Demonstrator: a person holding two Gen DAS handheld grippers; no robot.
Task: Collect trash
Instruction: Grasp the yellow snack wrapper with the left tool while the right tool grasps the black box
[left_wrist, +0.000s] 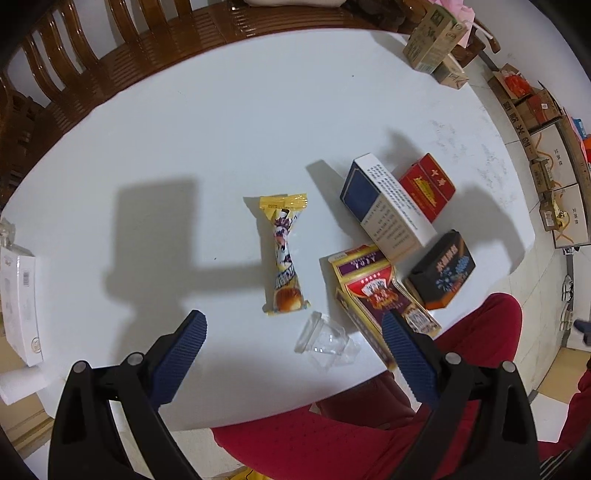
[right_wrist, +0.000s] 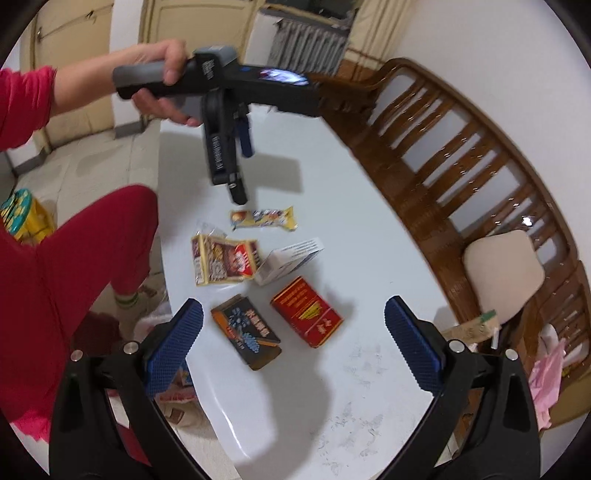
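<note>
On the white table (left_wrist: 184, 122) lie a yellow snack wrapper (left_wrist: 284, 254), a clear plastic cup (left_wrist: 327, 341) on its side, a gold and red box (left_wrist: 384, 295), a white and blue box (left_wrist: 388, 206), a red box (left_wrist: 426, 186) and a black box (left_wrist: 441, 269). My left gripper (left_wrist: 295, 334) hangs open above the near edge, with the clear cup between its fingers' line. My right gripper (right_wrist: 293, 321) is open above the black box (right_wrist: 245, 332) and red box (right_wrist: 306, 312). The right wrist view also shows the left gripper (right_wrist: 240, 166), held by a hand over the wrapper (right_wrist: 264, 218).
A wooden bench (right_wrist: 461, 155) curves round the table's far side, with a beige cushion (right_wrist: 502, 273). Cardboard cartons (left_wrist: 432, 40) sit at the far table corner and more stand on the floor (left_wrist: 546, 140). A white packet (left_wrist: 18, 299) lies at the left edge. A person's red-clad legs (left_wrist: 369, 424) are at the near edge.
</note>
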